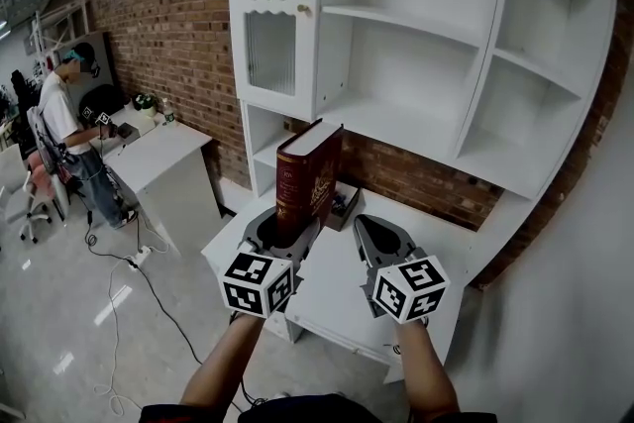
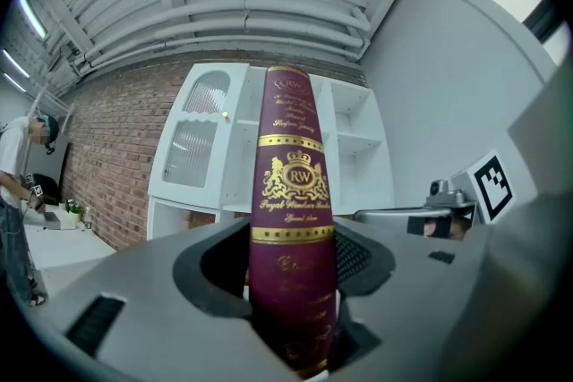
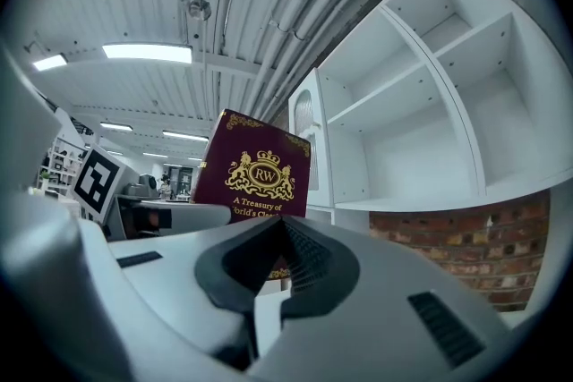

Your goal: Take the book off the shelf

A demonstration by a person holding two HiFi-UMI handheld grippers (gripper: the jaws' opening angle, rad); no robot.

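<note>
A thick maroon book (image 1: 309, 175) with gold lettering stands upright in front of the white shelf unit (image 1: 396, 35), clear of its shelves. My left gripper (image 1: 282, 231) is shut on the book's lower end. In the left gripper view the gold-banded spine (image 2: 294, 219) fills the gap between the two jaws, which press on it from both sides. My right gripper (image 1: 381, 235) hovers just right of the book with its jaws together and nothing between them. The right gripper view shows the book's front cover (image 3: 253, 174) beyond the shut jaws of my right gripper (image 3: 279, 233).
The shelf compartments in view hold nothing. A white desk top (image 1: 337, 297) lies under both grippers, with a small dark box (image 1: 344, 203) behind the book. Far left, a person (image 1: 64, 119) stands at a white table (image 1: 163, 154); cables (image 1: 149, 287) trail on the floor.
</note>
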